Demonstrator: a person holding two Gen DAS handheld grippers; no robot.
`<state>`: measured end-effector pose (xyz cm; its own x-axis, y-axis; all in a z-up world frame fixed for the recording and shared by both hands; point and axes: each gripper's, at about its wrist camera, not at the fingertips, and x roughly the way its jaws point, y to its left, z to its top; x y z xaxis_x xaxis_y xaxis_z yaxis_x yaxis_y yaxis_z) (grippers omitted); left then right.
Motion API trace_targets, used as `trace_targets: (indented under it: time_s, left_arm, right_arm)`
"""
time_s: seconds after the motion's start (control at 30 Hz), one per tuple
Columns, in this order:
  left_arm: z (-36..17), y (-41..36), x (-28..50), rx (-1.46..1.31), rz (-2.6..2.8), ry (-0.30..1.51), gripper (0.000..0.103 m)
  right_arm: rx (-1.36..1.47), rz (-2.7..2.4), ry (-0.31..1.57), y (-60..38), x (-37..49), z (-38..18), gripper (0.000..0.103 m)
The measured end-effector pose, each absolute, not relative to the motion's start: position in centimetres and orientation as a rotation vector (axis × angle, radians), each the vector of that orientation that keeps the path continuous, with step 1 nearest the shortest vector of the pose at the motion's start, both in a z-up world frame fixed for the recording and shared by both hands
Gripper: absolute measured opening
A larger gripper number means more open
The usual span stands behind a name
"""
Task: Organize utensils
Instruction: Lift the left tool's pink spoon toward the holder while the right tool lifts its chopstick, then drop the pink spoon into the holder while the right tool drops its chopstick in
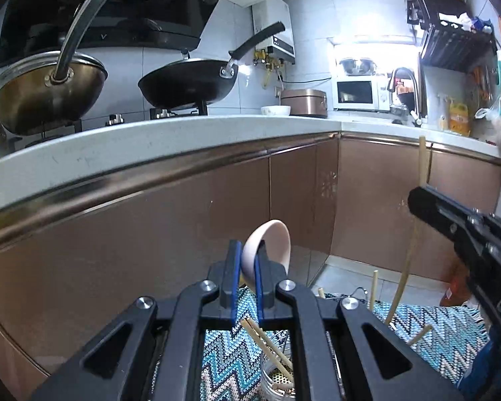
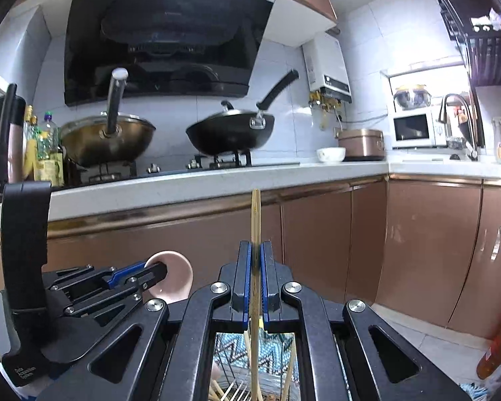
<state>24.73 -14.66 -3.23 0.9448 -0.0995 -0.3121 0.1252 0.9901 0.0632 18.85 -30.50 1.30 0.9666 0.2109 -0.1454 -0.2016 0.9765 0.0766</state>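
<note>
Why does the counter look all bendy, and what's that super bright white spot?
Left wrist view: the fisheye lens bows the countertop, and a lamp's glare washes out the wall above the microwave. Right wrist view: the same curve in the counter, milder glare, and the chopsticks stay sharp.

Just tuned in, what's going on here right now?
Both handheld grippers are loaded and raised in front of the kitchen cabinets. The left gripper is shut on a pink spoon, bowl end up. The right gripper is shut on wooden chopsticks, held upright. Below, more chopsticks lie in a metal holder on a zigzag mat.
</note>
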Motion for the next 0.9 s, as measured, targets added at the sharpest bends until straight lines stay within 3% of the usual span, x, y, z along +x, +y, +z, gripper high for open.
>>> trace_targets:
  time_s: [0.3, 0.43, 0.7, 0.9]
  left_arm:
    - [-6.8, -16.2, 25.6, 0.081, -0.147, 0.359, 0.011]
    - [-7.2, -16.2, 25.6, 0.068, -0.173, 0.395, 0.012]
    - [-3.8, -14.8, 22.3, 0.047, -0.192, 0.375, 0.024]
    - [-0.2, -13.3, 16.6, 0.048, -0.165, 0.327, 0.028]
  right_arm:
    - [0.041, 0.181, 0.247, -30.8, 19.4, -3.4, 0.006]
    - [0.037, 0.183, 0.271, -30.9, 18.6, -3.7, 0.019]
    - [0.043, 0.172, 0.242, -31.2, 14.2, -0.6, 0.026]
    - [0.056, 0.157, 0.237, -31.4, 9.4, 2.3, 0.031]
